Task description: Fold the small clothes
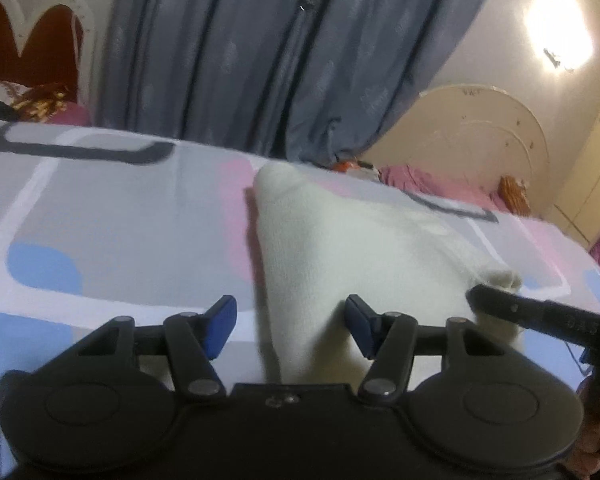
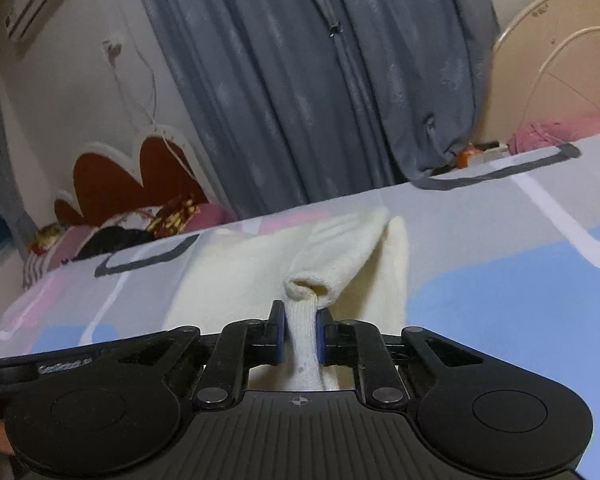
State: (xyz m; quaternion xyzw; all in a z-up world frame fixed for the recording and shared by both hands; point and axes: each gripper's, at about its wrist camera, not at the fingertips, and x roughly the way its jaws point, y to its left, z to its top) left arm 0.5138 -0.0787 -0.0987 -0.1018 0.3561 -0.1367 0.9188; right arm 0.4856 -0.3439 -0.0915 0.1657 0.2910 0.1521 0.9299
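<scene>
A small cream knit garment (image 1: 340,248) lies on the patterned bed sheet (image 1: 112,216). In the left wrist view my left gripper (image 1: 291,328) stands open over the garment's near edge, its blue pads (image 1: 220,326) apart, one over the sheet and one over the cloth. The right gripper's black finger (image 1: 540,312) reaches in from the right and holds the cuffed sleeve end (image 1: 500,280). In the right wrist view my right gripper (image 2: 300,334) is shut on the cream sleeve (image 2: 302,332), whose cuff (image 2: 306,286) bunches just past the pads; the garment's body (image 2: 236,280) spreads behind.
Grey-blue curtains (image 1: 260,52) hang behind the bed. A red and white headboard (image 2: 132,176) with pillows and dark clothes (image 2: 116,236) stands at one end, a cream headboard (image 1: 480,136) and pink cloth (image 1: 432,184) at the other. A person's hand (image 1: 596,432) shows at the right edge.
</scene>
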